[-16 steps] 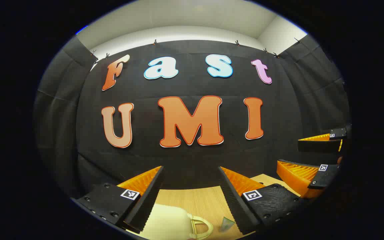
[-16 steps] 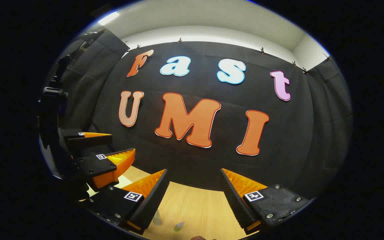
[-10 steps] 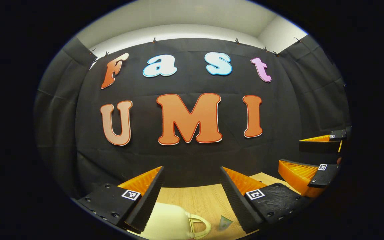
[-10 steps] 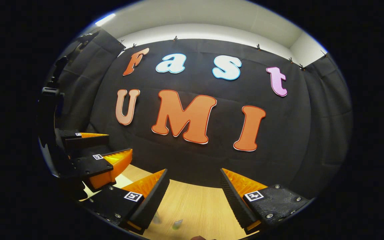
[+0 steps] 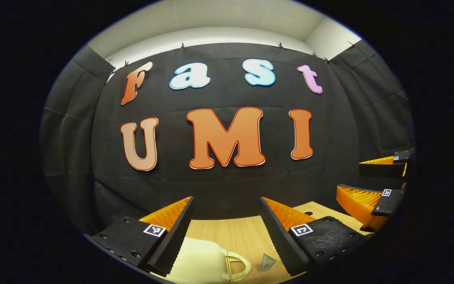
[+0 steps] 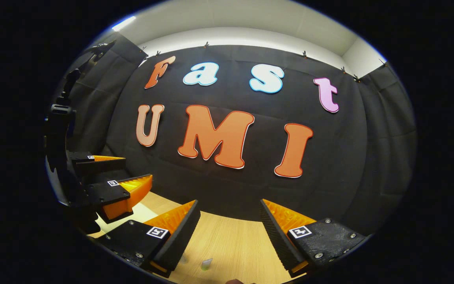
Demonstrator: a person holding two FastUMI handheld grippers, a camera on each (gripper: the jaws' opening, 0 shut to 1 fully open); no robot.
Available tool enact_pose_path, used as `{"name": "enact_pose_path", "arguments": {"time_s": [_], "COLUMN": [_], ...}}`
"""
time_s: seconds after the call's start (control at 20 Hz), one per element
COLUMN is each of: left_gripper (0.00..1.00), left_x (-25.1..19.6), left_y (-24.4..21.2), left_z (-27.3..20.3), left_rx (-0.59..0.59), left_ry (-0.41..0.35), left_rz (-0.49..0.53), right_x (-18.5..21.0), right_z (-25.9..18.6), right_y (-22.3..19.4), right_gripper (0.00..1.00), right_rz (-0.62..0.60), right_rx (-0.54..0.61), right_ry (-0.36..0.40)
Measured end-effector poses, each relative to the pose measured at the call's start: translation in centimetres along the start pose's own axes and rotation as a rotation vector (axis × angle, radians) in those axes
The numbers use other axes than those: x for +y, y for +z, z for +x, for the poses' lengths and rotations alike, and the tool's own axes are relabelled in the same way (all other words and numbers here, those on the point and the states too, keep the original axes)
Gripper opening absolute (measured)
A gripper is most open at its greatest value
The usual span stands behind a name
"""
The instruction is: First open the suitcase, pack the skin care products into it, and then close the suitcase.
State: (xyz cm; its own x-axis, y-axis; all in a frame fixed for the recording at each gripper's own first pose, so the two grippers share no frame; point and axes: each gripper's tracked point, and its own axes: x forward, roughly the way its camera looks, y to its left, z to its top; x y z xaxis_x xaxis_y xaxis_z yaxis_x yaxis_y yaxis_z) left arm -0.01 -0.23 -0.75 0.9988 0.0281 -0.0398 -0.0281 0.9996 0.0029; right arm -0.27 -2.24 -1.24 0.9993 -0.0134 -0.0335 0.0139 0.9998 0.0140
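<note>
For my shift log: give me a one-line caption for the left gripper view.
Open left tongs held above the wooden table, with a cream suitcase and a small green product below.

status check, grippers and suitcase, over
Left gripper open, empty. Right gripper open, empty. Cream suitcase with loop handle on wooden table, untouched. Nothing in the way.

Even overhead light, ceiling strip lamp (image 6: 123,23) glaring, edges bowed by fisheye, sharp focus
</note>
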Motion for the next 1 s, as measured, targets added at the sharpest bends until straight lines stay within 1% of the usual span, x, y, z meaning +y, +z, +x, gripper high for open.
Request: {"name": "enact_pose_path", "arguments": {"time_s": [0.1,0.15,0.25,0.35,0.5,0.65,0.75,0.85,0.9,1.0], "left_gripper": [0.99,1.00,0.99,0.99,0.98,0.98,0.98,0.98,0.97,0.97], "left_x": [-0.2,-0.3,-0.6,-1.3,-1.2,-1.8,-2.3,-3.1,-3.8,-4.3], "left_y": [0.0,0.0,-0.8,-2.3,-4.8,-8.2,-10.4,-13.0,-14.5,-16.7], "left_z": [0.0,0.1,0.1,-0.1,0.1,0.1,-0.1,-0.1,-0.3,-0.3], "left_rx": [-0.005,-0.007,0.005,0.039,0.103,0.186,0.223,0.279,0.312,0.338], "left_ry": [0.001,0.000,-0.007,-0.034,-0.047,-0.101,-0.118,-0.167,-0.211,-0.241], "left_rz": [0.009,0.023,0.057,0.080,0.143,0.237,0.334,0.411,0.442,0.497], "right_x": [-0.3,-0.3,-0.9,-1.5,-2.3,-3.5,-4.3,-5.3,-5.7,-6.5], "right_z": [0.2,0.3,0.3,0.5,0.8,0.8,0.8,0.7,0.7,0.7], "right_y": [-0.2,-0.2,-0.5,-0.6,-1.1,-1.5,-2.0,-2.3,-2.5,-2.8], "right_gripper": [0.95,0.95,0.95,0.95,0.95,0.95,0.95,0.95,0.95,0.95], "right_rz": [0.015,0.019,0.022,0.016,0.015,0.023,0.022,0.022,0.025,0.033], "right_rx": [0.008,0.012,0.016,0.014,0.018,0.026,0.035,0.040,0.044,0.055], "right_ry": [0.000,0.001,-0.007,-0.019,-0.039,-0.064,-0.080,-0.102,-0.113,-0.128]}}
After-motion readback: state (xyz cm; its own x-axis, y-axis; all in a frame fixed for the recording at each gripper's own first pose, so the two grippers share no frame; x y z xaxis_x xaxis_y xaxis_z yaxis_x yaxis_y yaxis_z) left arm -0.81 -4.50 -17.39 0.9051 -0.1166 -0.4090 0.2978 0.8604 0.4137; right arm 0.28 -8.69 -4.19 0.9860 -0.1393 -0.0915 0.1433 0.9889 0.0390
